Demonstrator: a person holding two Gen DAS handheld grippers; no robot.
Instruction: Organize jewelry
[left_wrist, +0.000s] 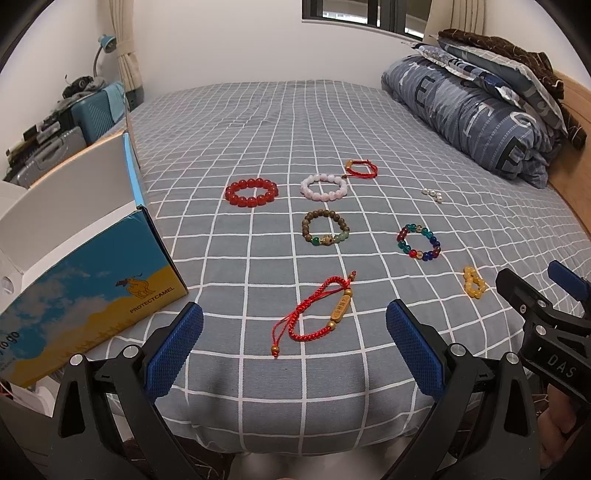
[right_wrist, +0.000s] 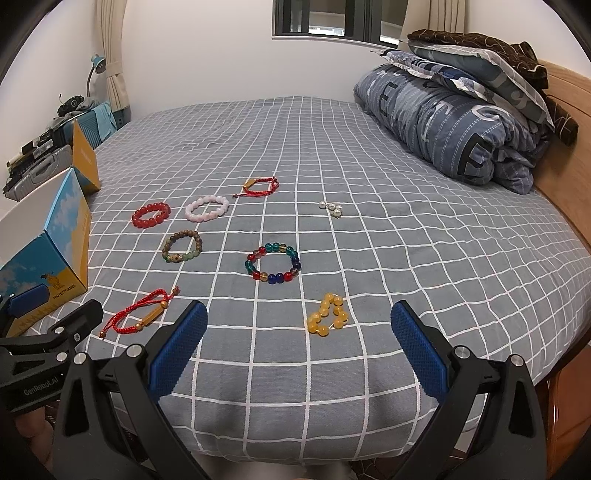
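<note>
A bed covered by a grey sheet with a white grid (left_wrist: 295, 122) fills both views, and the jewelry is seen scattered across its middle. In the left wrist view, a red woven cord bracelet with a gold bar charm (left_wrist: 317, 314) lies at lower centre, just ahead of the left gripper (left_wrist: 294, 345), whose blue-padded jaws are spread wide with nothing between them. Characters are engraved on the bar but cannot be read. Above it are found a brown wooden bead bracelet with green beads (left_wrist: 325, 228), a red round-bead bracelet (left_wrist: 252, 192), a pale pink bead bracelet (left_wrist: 324, 187) and a second, smaller red cord bracelet (left_wrist: 361, 168). To the right lie a multicoloured glass bead bracelet (left_wrist: 419, 239), a small cluster of white pearls (left_wrist: 433, 193) and a yellow bead bracelet (left_wrist: 474, 283).

At the left edge stands an open blue and yellow cardboard box with a camel picture (left_wrist: 92, 291), on which "PROTECTCAMEL" is printed. A folded blue quilt with large letters (left_wrist: 476, 110) occupies the upper right.

In the right wrist view, the right gripper (right_wrist: 299, 349) is held open wide and empty at the bottom, the yellow bead bracelet just ahead of its gap. "GenRobot.AI" is read on the other gripper's body at lower left; "DAS" is read at lower right of the left wrist view.
</note>
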